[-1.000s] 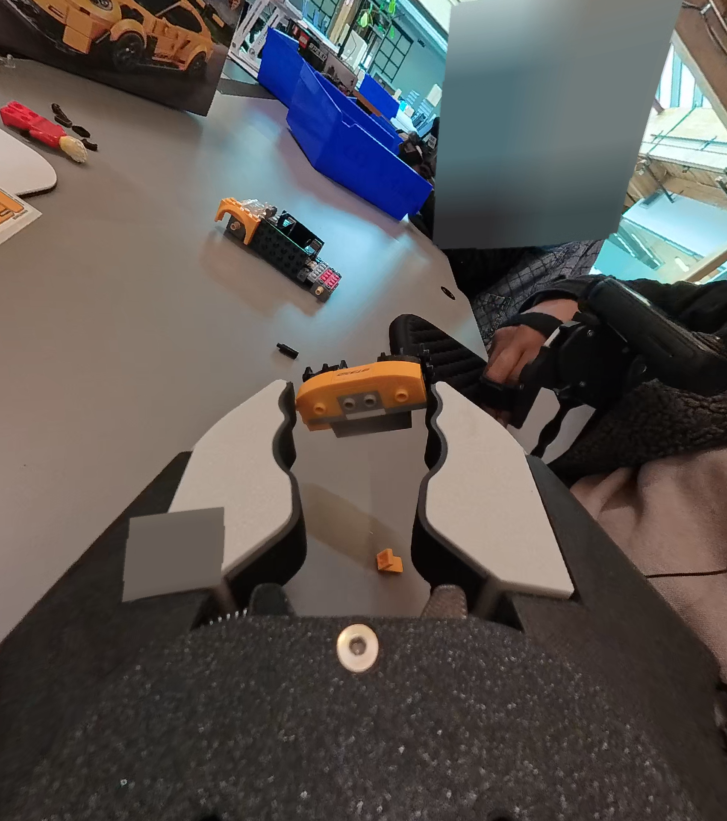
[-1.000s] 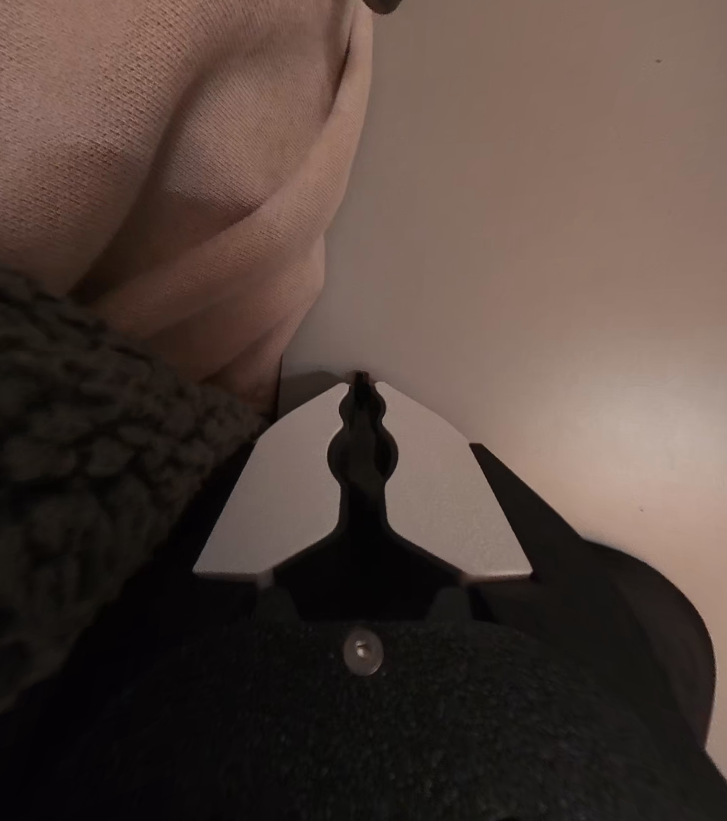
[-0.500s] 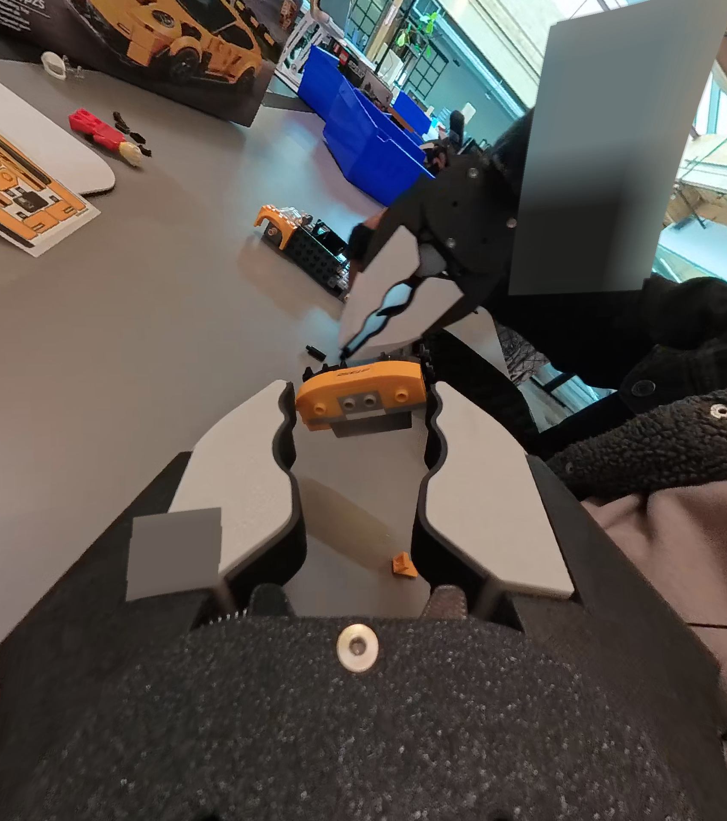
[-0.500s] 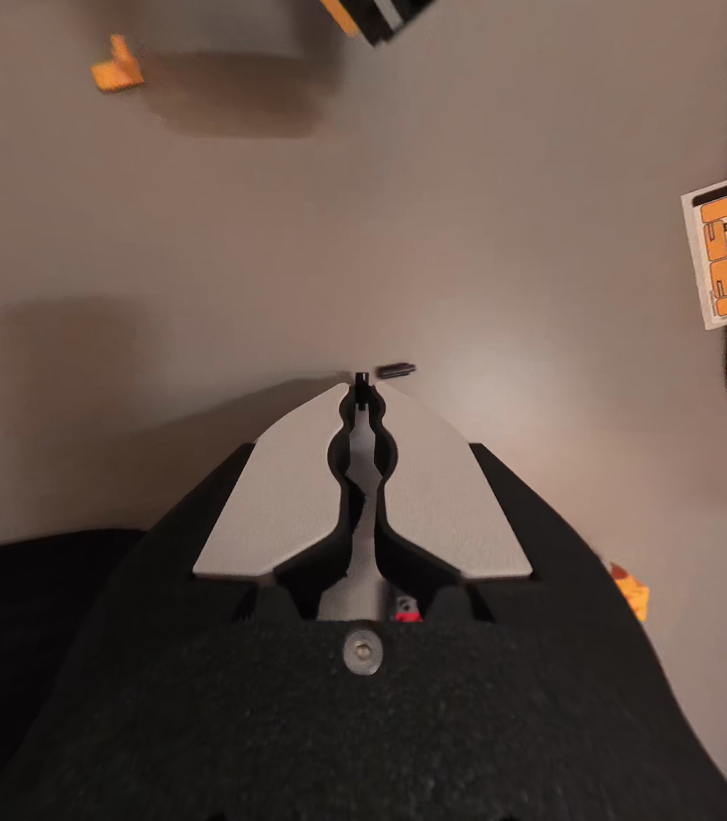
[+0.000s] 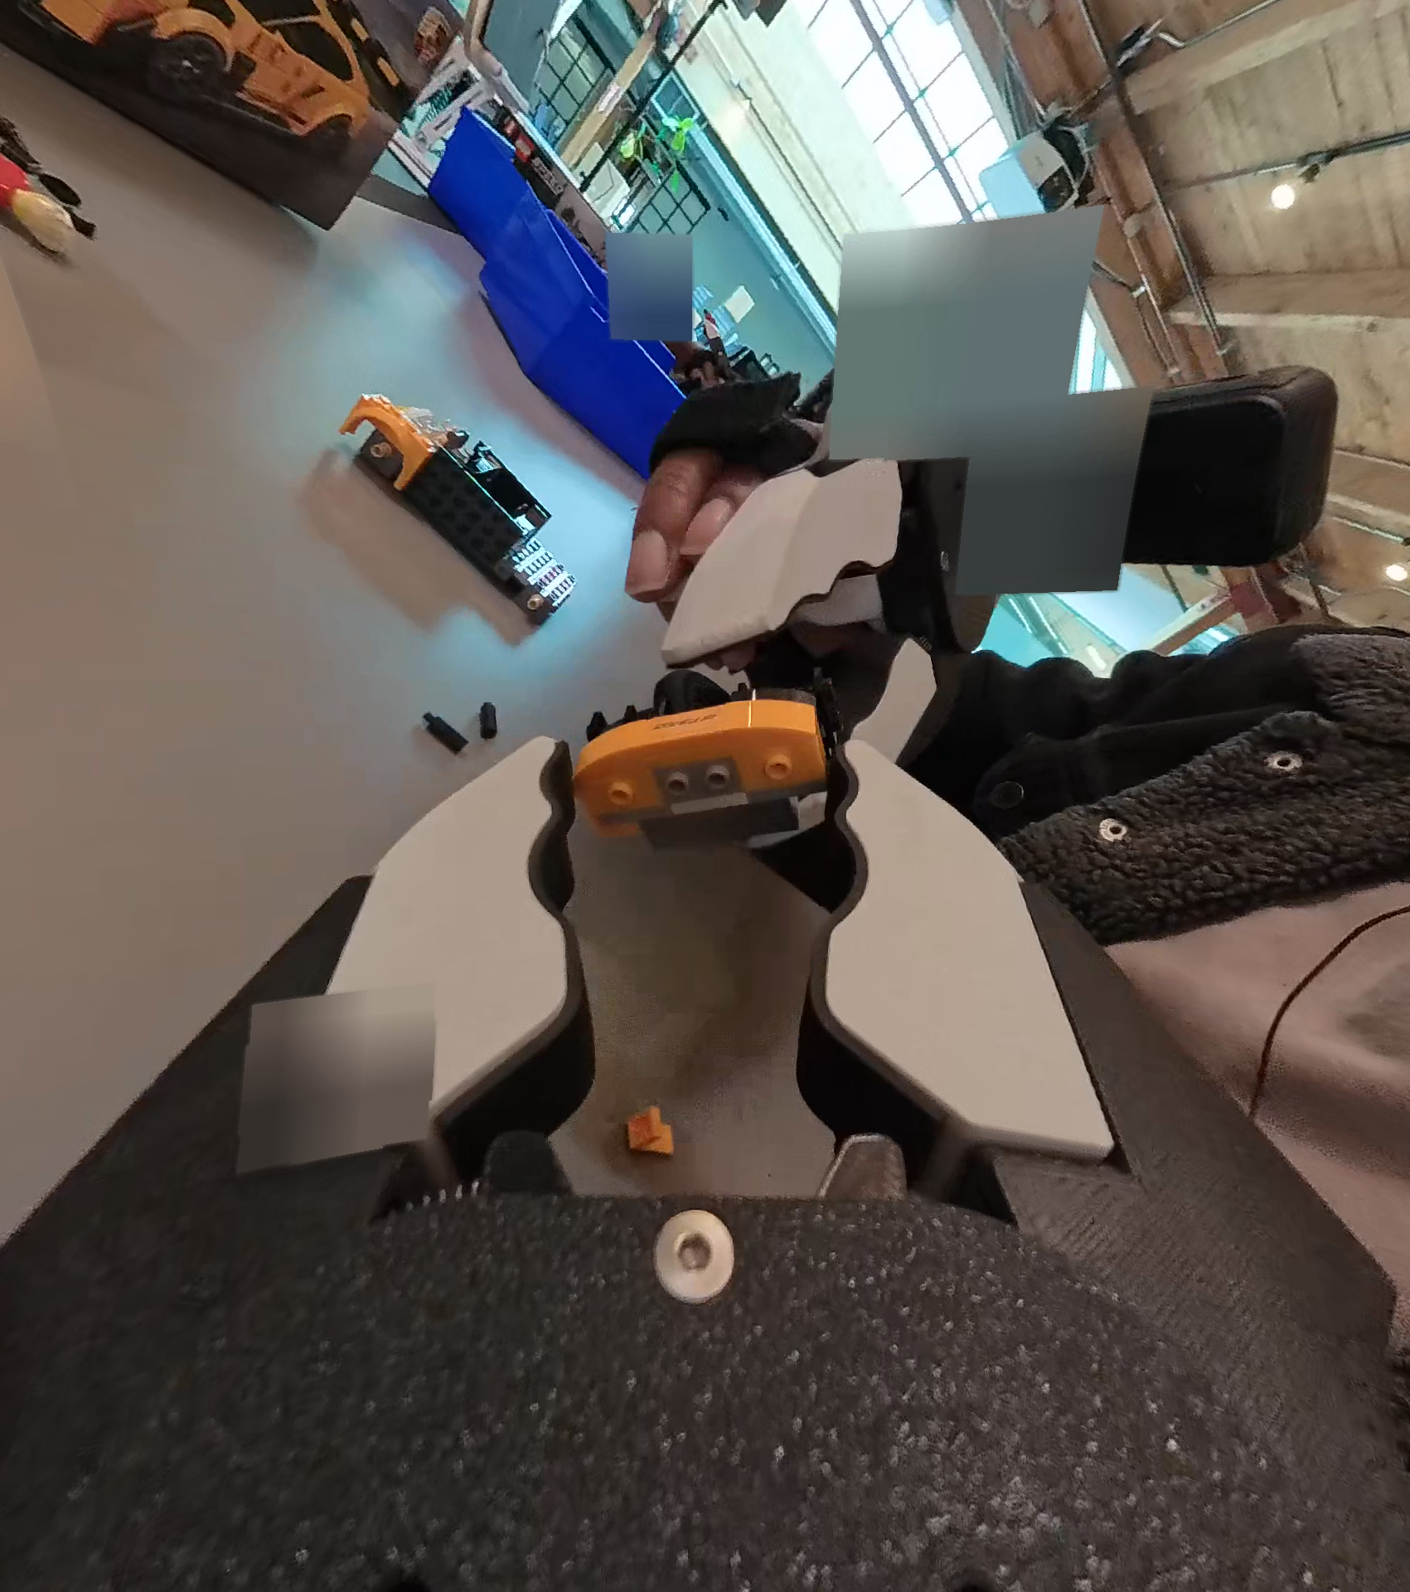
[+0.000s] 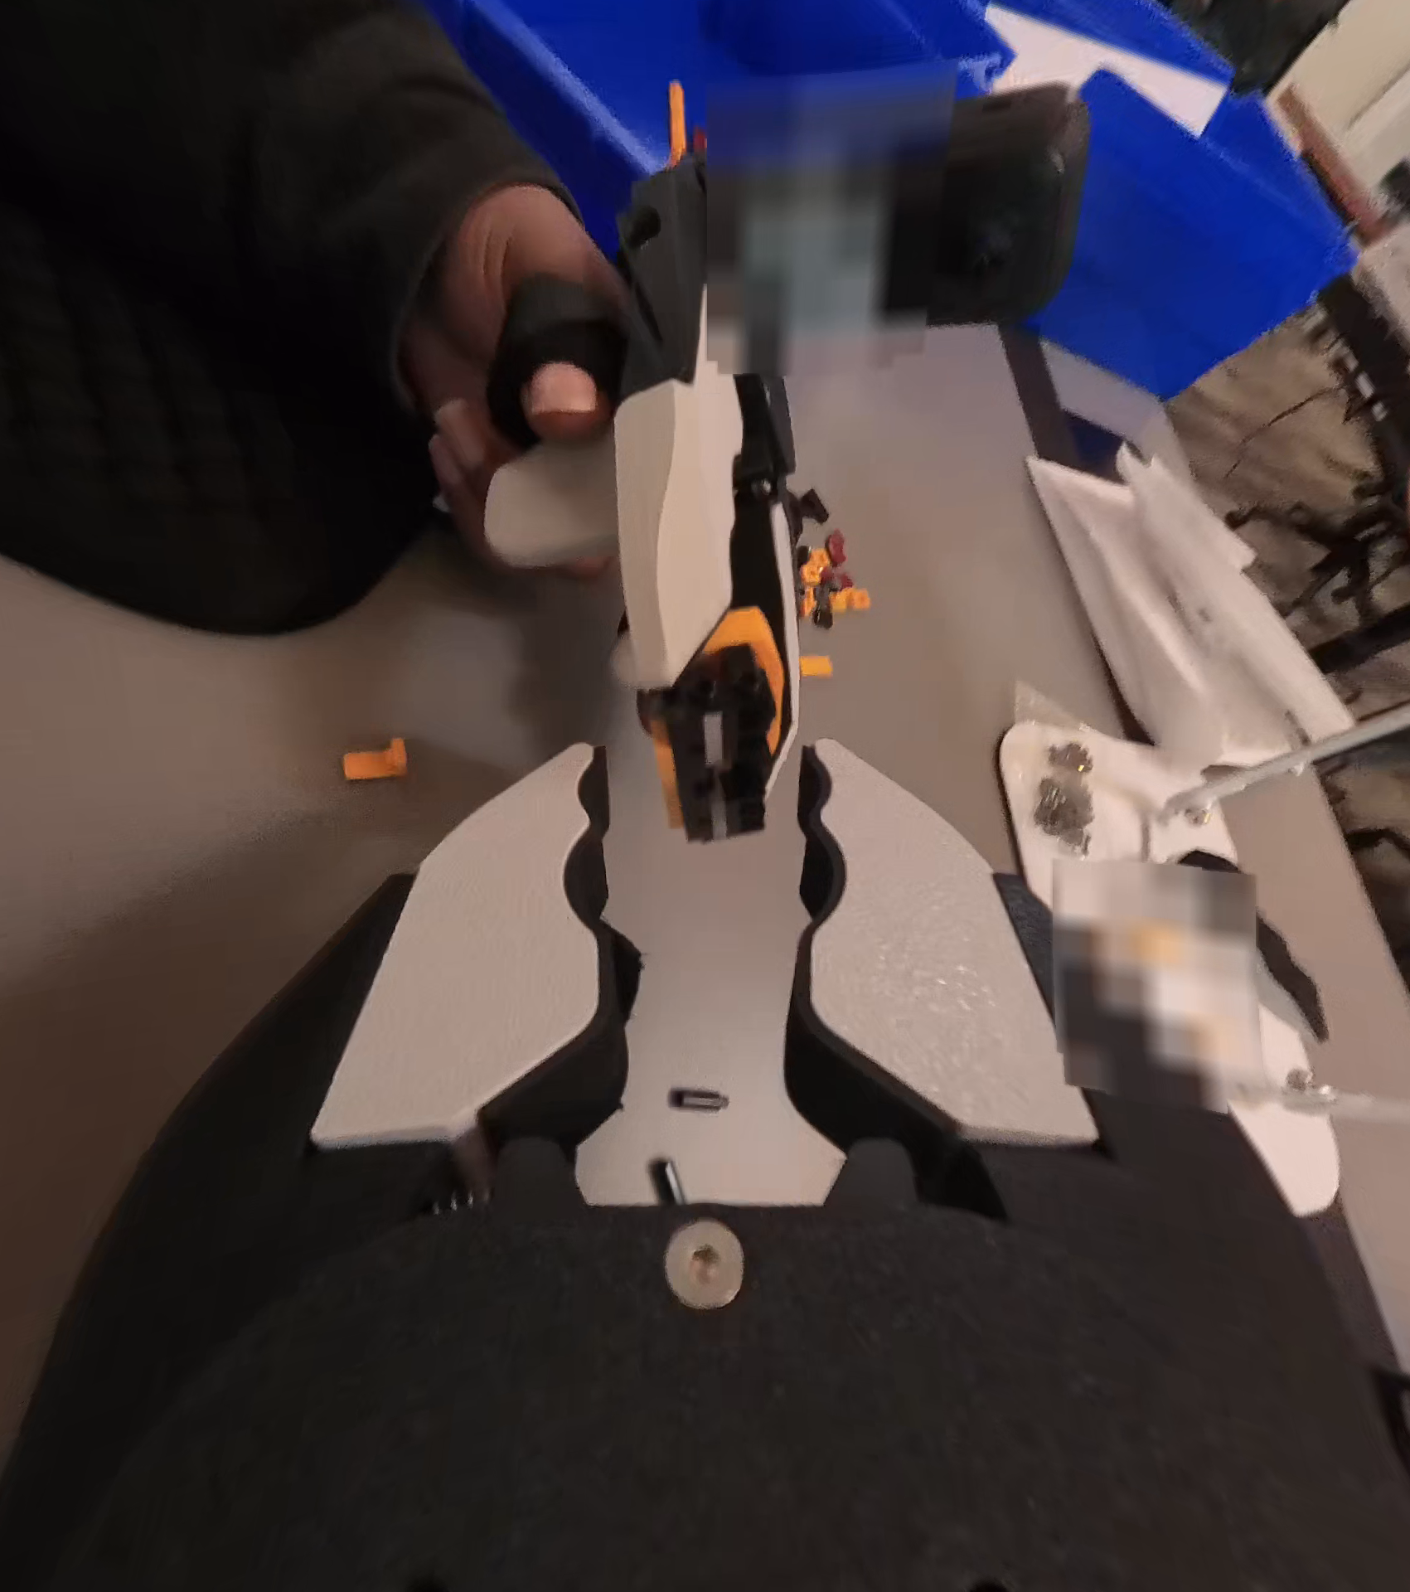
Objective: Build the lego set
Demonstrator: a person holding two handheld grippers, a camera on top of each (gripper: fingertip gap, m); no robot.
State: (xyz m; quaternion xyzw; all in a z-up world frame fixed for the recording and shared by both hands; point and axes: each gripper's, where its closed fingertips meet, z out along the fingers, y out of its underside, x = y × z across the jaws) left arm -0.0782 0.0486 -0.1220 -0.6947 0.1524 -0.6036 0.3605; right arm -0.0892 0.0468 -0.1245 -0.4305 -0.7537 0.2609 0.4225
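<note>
My left gripper [image 5: 697,767] is shut on an orange and black lego sub-assembly [image 5: 701,762] and holds it above the grey table [image 5: 167,603]. My right gripper [image 6: 701,762] is open. The same sub-assembly [image 6: 718,749] hangs just in front of and between its fingertips, with the jaws not closed on it. In the left wrist view the right gripper [image 5: 710,659] comes in from above, tips right over the sub-assembly. A partly built black car chassis [image 5: 451,508] with an orange wheel arch lies farther off on the table.
Two black pins [image 5: 460,728] and a small orange piece [image 5: 649,1133] lie near me. Blue bins [image 5: 563,293] and the lego box [image 5: 193,60] stand at the back. A pile of small pieces [image 6: 830,586] and a white tray [image 6: 1028,749] lie to the right.
My right gripper rose from the person's lap, swung over the table, opened and now faces the sub-assembly. My left gripper tilted while keeping its hold.
</note>
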